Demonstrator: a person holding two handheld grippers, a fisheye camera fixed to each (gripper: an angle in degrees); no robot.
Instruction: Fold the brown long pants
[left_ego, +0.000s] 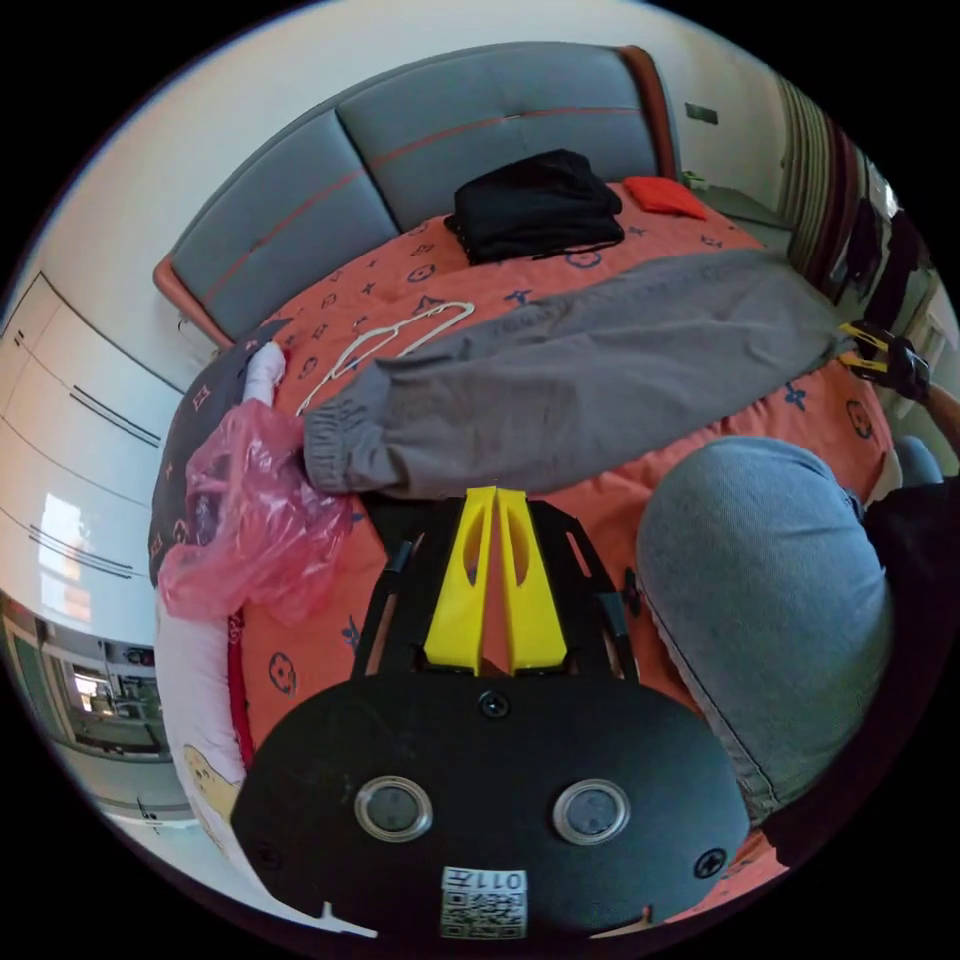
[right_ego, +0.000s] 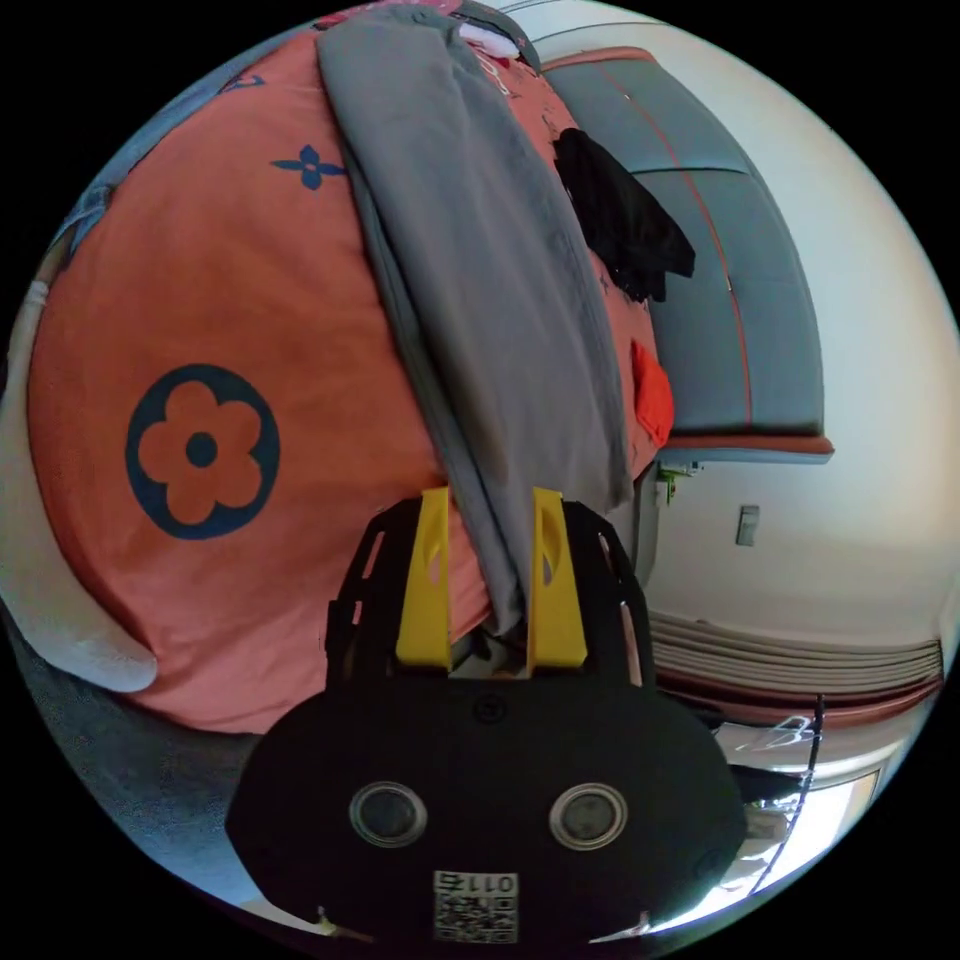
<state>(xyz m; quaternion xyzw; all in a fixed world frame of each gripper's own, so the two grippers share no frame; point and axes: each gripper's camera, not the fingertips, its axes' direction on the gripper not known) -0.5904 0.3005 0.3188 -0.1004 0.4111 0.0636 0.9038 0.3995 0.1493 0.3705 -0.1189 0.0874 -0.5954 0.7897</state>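
The brown-grey long pants (left_ego: 590, 370) lie stretched across the orange bed, legs stacked, with the elastic cuff (left_ego: 335, 440) at the left. My left gripper (left_ego: 496, 492) is shut, its yellow tips touching the pants' near edge by the cuff end; no cloth shows between them. In the left gripper view my right gripper (left_ego: 872, 352) sits at the pants' other end. In the right gripper view the pants (right_ego: 480, 260) run away from my right gripper (right_ego: 490, 495). Its jaws stand apart with the cloth end between them, and bedding shows beside the cloth.
The orange patterned bedspread (left_ego: 320, 640) covers the bed. On it lie a black folded garment (left_ego: 535, 205), a red cloth (left_ego: 665, 195), a white hanger (left_ego: 390, 340) and a pink plastic bag (left_ego: 250, 510). A person's jeans-clad knee (left_ego: 765, 600) rests at the bed's near side. The grey headboard (left_ego: 480, 125) stands behind.
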